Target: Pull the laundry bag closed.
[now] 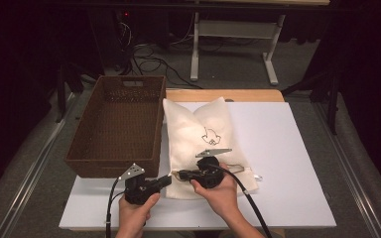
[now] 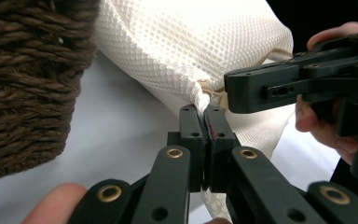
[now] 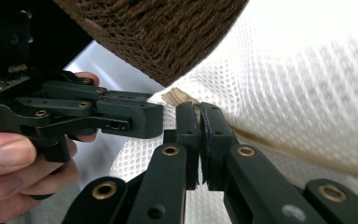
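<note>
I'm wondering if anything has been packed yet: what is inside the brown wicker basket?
The wicker basket shows only its own woven floor and walls; nothing lies inside. Its near wall hides a strip of the floor behind it.

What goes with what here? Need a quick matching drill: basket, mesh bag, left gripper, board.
1 basket
2 mesh bag
3 left gripper
4 board

a white, flat under everything
b shut on the bag's near corner
c brown woven, left of the bag
d cream, lying on the board with a small drawing on it

Pairs: 1-c, 2-d, 3-b, 4-a
</note>
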